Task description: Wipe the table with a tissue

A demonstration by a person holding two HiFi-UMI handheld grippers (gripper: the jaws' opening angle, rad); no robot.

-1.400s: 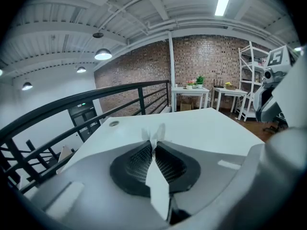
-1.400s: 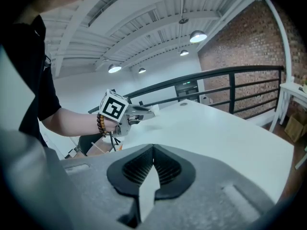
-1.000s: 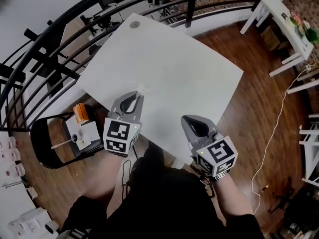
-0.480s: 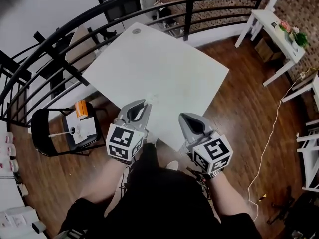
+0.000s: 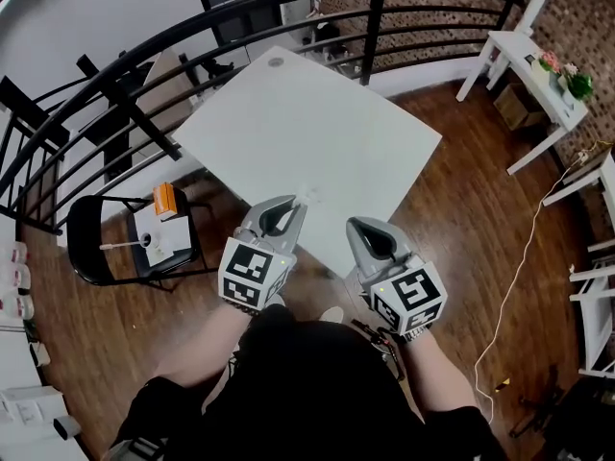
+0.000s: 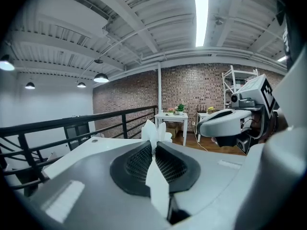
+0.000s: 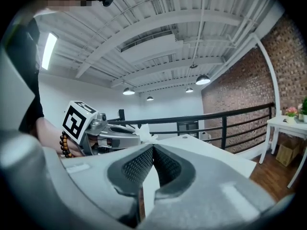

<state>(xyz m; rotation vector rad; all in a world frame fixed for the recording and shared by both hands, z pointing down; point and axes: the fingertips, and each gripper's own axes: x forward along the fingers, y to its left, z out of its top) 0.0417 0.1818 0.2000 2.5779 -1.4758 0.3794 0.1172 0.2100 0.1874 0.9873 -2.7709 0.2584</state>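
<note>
A small white tissue [image 5: 307,195] sticks out past the tips of my left gripper [image 5: 300,203], which is shut on it. In the left gripper view the tissue [image 6: 156,131] is pinched between the dark pads [image 6: 139,162] and stands up in a crumpled tuft. The gripper hangs over the near edge of the white table [image 5: 307,133]. My right gripper [image 5: 354,224] is beside it at the same edge, shut with nothing between its jaws. The right gripper view looks along its shut jaws, the right gripper [image 7: 153,147], and shows the left gripper [image 7: 110,131] with the tissue [image 7: 145,131] to the left.
A black railing [image 5: 192,36] curves around the table's far side. At the left stands a black chair [image 5: 91,248] holding a white box and an orange object. A white side table with plants [image 5: 538,56] is at the upper right. A cable [image 5: 524,257] lies on the wooden floor.
Both grippers have drawn back from over the tabletop to its near edge and lifted a little. The tissue stays pinched in the left gripper. The right gripper stays shut.
</note>
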